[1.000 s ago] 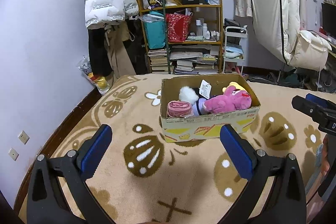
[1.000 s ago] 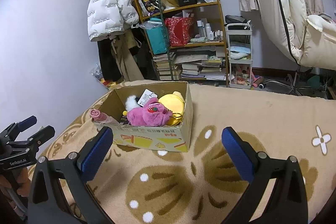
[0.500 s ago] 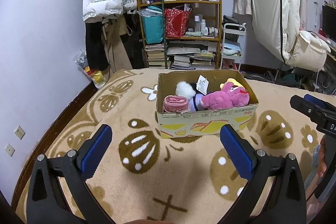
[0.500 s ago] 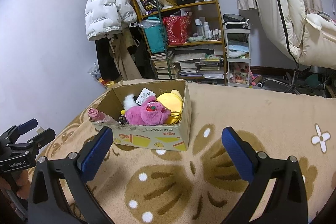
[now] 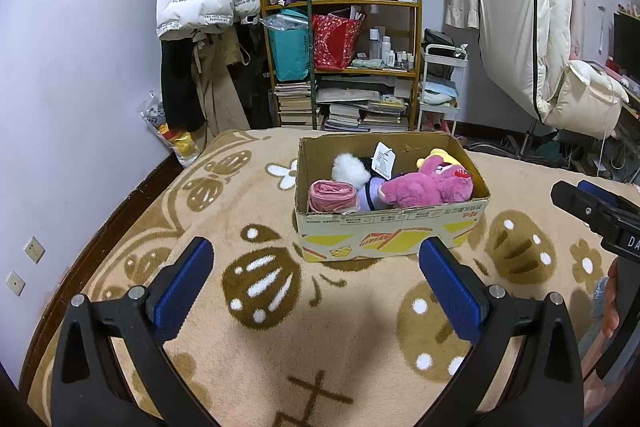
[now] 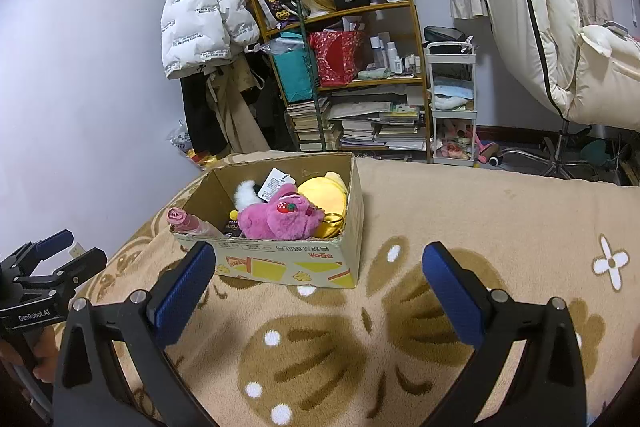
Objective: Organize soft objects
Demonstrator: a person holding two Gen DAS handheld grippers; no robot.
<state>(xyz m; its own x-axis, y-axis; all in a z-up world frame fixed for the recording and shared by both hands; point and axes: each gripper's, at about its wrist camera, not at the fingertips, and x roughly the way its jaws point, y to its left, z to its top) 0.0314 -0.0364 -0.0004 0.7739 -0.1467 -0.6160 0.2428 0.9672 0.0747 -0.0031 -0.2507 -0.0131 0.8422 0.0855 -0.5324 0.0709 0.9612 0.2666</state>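
On the patterned blanket (image 5: 260,331) the cardboard box (image 5: 384,231) is sitting packed with the pink plush (image 5: 424,185) and other soft toys, while both tongs, left (image 5: 316,285) and right (image 6: 318,291), are hovering spread wide and empty, seemingly needing to reach in next.

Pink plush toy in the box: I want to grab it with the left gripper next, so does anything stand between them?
Only the cardboard box's near wall. The left gripper is open over bare blanket; the pink plush toy lies on top, reachable from above.
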